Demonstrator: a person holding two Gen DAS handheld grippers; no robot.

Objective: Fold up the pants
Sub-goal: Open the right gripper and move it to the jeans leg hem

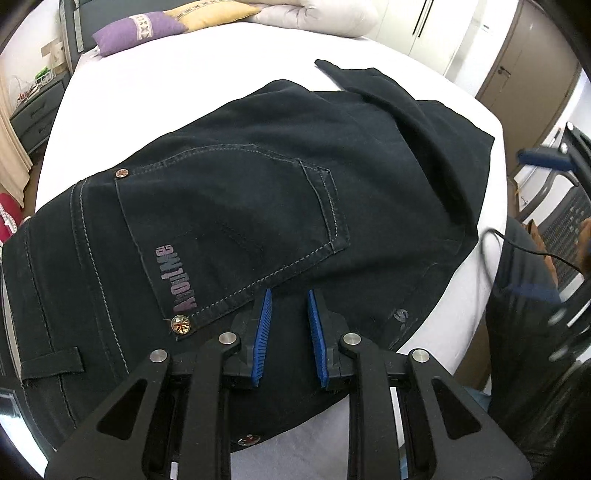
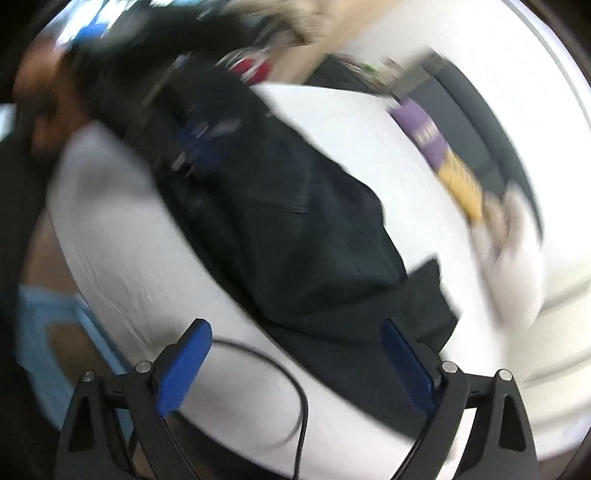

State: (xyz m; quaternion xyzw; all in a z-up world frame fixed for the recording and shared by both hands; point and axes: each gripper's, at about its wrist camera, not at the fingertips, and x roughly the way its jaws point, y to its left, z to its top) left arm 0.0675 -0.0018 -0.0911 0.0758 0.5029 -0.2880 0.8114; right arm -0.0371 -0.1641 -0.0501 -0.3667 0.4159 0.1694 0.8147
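Note:
Dark jeans (image 1: 240, 184) lie on the white bed (image 1: 166, 85), back pocket with a printed logo facing up and one leg folded over at the far right. My left gripper (image 1: 290, 293) is over the waist end near the jeans' edge. Its blue pads stand a narrow gap apart with dark cloth filling the gap; whether they pinch it is unclear. In the blurred right wrist view, my right gripper (image 2: 295, 325) is wide open with nothing between its pads, above the jeans (image 2: 295, 221) near the bed's (image 2: 147, 258) edge. One of its blue fingers (image 1: 543, 157) shows at the right in the left wrist view.
Purple (image 1: 136, 31) and yellow (image 1: 210, 14) pillows and a white duvet lie at the head of the bed. A dark nightstand (image 1: 37, 110) stands at the left and wardrobe doors (image 1: 424, 29) behind. A black cable (image 2: 288, 380) hangs by the bed's near edge.

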